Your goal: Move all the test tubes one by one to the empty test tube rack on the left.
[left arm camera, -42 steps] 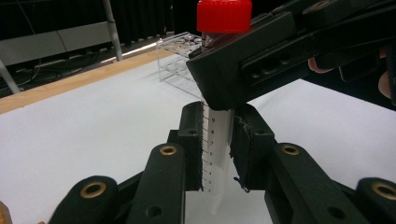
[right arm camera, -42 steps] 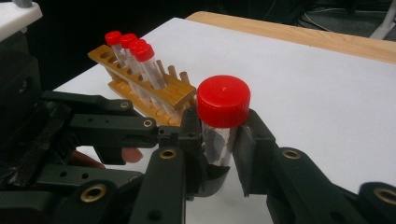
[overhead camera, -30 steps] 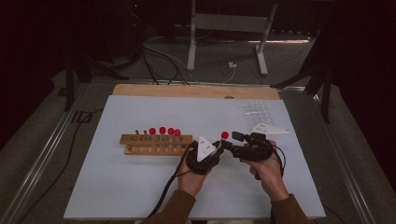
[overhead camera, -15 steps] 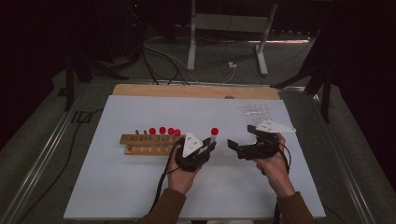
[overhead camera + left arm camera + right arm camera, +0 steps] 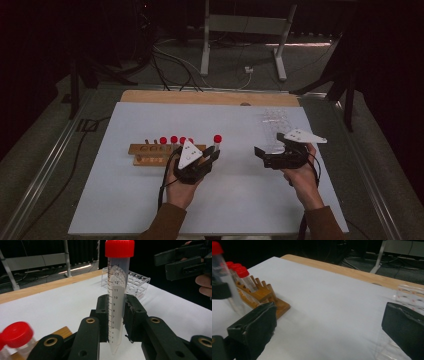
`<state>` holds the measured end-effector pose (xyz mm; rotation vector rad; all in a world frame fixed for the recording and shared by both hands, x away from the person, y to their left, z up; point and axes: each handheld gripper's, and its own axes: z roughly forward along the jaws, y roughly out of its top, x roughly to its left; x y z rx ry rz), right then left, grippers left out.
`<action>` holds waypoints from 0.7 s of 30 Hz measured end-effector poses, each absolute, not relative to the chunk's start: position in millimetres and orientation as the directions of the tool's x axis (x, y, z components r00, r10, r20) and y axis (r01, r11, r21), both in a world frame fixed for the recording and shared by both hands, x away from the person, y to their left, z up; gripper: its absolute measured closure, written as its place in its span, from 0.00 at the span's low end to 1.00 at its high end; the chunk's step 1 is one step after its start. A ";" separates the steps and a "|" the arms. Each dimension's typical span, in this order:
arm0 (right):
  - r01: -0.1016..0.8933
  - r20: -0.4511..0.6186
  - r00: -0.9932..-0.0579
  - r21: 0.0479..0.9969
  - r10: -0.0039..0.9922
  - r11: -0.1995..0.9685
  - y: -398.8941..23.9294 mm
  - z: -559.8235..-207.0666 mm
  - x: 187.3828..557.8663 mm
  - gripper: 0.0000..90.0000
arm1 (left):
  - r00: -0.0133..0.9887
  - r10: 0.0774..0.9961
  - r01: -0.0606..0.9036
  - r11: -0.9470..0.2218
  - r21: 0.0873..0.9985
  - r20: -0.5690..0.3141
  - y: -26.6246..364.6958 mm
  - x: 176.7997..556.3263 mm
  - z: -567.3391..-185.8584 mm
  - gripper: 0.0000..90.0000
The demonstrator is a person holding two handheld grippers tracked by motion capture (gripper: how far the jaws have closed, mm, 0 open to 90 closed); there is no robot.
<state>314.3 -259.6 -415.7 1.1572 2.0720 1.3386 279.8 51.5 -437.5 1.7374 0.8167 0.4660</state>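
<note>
Left gripper point(image 5: 212, 156) jaws clamped on the clear graduated plastic tube with red screw cap point(image 5: 117, 290); we hold it upright at centre of the high view, just right of the wooden tube rack point(image 5: 150, 155). Right gripper point(image 5: 267, 156) jaws have just been opening, now spread wide, nothing between them. It sits right of centre, near the clear plastic rack point(image 5: 275, 125) on the white table mat point(image 5: 240, 200).
</note>
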 end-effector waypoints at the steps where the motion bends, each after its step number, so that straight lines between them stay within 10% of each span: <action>1: 0.420 0.093 -0.565 0.888 0.820 0.188 -261.8 -416.4 314.1 0.00 | 0.685 0.723 0.287 -0.160 0.944 -0.086 53.8 278.7 -437.4 0.85; 21: 0.426 0.120 -0.521 0.894 0.845 0.136 -283.0 -418.0 313.7 0.00 | 0.646 0.761 0.254 -0.136 0.958 -0.063 103.5 269.4 -422.5 0.84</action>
